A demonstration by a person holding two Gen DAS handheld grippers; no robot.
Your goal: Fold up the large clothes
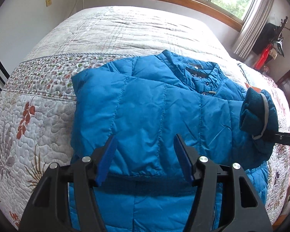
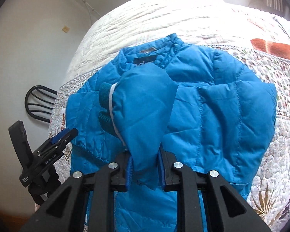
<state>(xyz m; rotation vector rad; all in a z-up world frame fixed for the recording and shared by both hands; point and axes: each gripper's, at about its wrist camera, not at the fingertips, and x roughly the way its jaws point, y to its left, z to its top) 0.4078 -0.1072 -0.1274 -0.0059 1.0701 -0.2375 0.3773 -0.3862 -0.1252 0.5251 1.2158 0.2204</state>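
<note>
Pinching sleeve point(image 2: 143, 104) in right tongs point(image 2: 145, 171), left tongs point(image 1: 145, 152) spread

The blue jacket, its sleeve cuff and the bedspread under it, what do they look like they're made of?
Blue jacket: thin synthetic shell, likely nylon or polyester, with a slight sheen and stitched puffy channels suggesting padded fill. Sleeve cuff: darker, matte, fuzzy, probably fleece, with a pale trim. Bedspread: matte quilted fabric, possibly cotton, floral printed, with dense stitched puckering.
</note>
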